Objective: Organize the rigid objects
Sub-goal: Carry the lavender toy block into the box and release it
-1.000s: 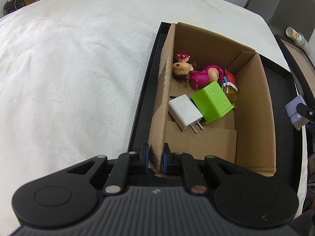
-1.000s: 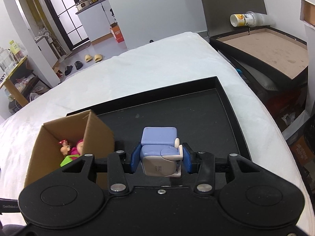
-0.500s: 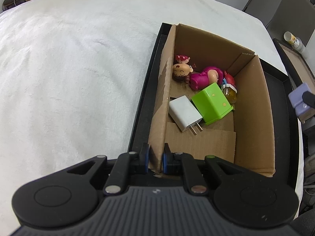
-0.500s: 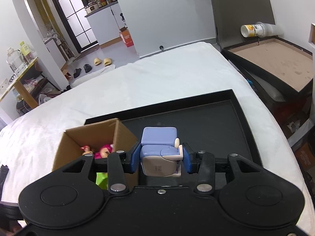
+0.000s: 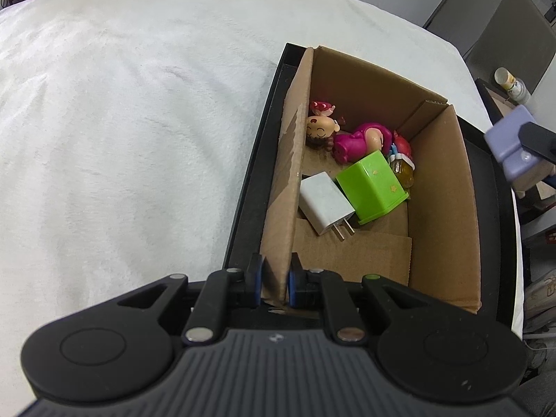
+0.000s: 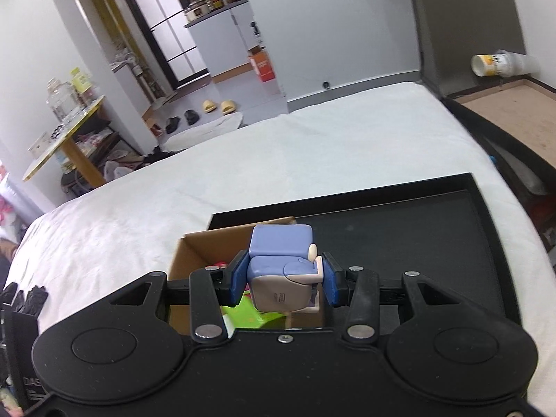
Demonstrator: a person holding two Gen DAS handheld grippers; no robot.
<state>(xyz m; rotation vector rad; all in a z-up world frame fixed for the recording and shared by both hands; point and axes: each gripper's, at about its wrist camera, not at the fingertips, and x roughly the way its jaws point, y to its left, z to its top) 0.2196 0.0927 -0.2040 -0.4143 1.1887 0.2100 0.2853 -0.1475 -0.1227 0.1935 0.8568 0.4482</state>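
**Blue toy held above half-filled box**

A black tray lies on a white blanket, bearing a cardboard box. The left gripper pinches the box's near wall. Inside lie a green block, white charger and pink figurine. The right gripper clamps a blue block toy above the box.

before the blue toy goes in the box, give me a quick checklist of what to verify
1. Right gripper clamped on blue toy: ok.
2. Left gripper pinching the box wall, steadying it: ok.
3. Box mouth open: ok.
4. Bare floor in the box near the charger and green block: ok.
5. Toy over the box mouth: not ok, it hangs beside the right wall.
6. Box sitting flat in the tray: cannot tell.
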